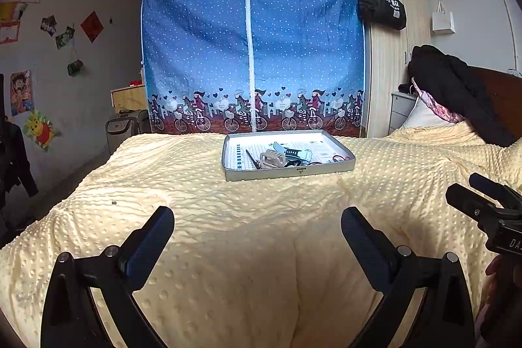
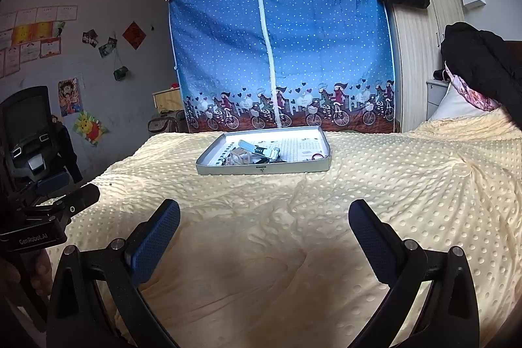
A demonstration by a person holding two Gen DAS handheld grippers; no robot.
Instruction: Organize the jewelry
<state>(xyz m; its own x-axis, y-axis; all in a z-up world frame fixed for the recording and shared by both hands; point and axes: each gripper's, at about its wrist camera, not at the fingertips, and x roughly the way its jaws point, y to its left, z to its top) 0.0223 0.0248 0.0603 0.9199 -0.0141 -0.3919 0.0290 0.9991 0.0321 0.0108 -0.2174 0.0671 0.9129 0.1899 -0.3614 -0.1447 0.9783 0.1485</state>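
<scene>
A shallow grey tray [image 1: 277,173] [image 2: 208,167] sits on the far middle of a bed. It holds a loose pile of jewelry and accessories [image 1: 284,155] [image 2: 254,154]: a pale clip, a dark band, a light blue piece and a small red item [image 1: 339,157] at its right. My left gripper [image 1: 257,224] hangs open over the bedspread, well short of the tray. My right gripper [image 2: 264,217] is open too, equally far from the tray. Each gripper shows at the side of the other's view. Neither holds anything.
A cream dotted bedspread [image 1: 228,250] [image 2: 293,266] covers the bed. A blue fabric wardrobe [image 1: 251,48] stands beyond the far edge. Black clothing and pillows [image 1: 456,93] are piled at the right. A black chair [image 2: 29,126] stands left of the bed.
</scene>
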